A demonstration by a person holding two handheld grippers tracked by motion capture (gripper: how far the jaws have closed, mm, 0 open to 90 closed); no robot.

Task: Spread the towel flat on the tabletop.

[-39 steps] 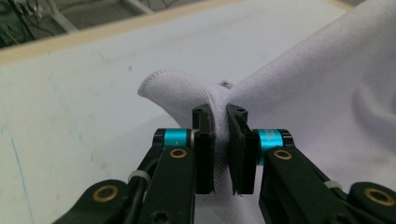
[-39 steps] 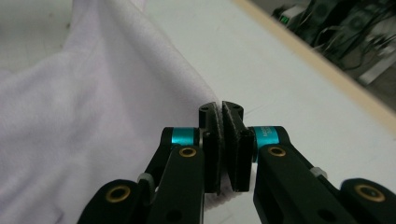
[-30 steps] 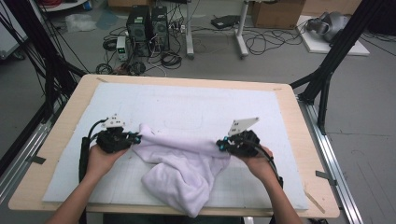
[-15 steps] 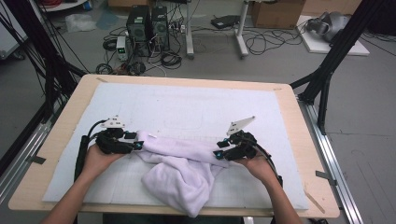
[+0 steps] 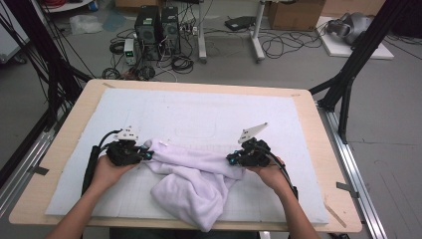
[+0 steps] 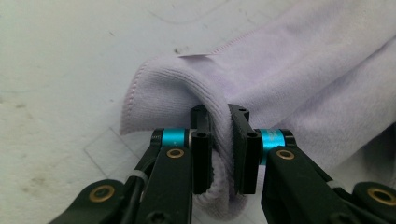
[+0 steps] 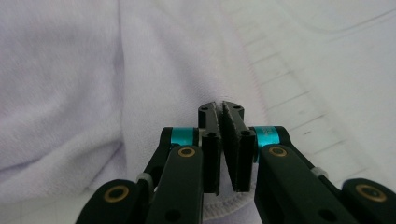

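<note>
Two grippers, left (image 5: 147, 154) and right (image 5: 232, 160), jaws just clenched on opposite edges of lilac towel (image 5: 191, 181).

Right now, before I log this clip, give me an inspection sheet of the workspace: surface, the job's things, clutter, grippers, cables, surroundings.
Surface: wooden table covered by a white mat with faint printed outlines.
Job's things: one lilac towel, crumpled at the near edge, its upper edge stretched between the grippers.
Clutter: nothing seen on the mat besides the towel.
Grippers: left gripper shut on a folded towel edge; right gripper shut on the towel's hem; both jaws have just been closing.
Cables: a black cable trails along the left forearm, another by the right wrist.
Surroundings: computer towers, loose floor wiring, cardboard box, black frame legs.
</note>
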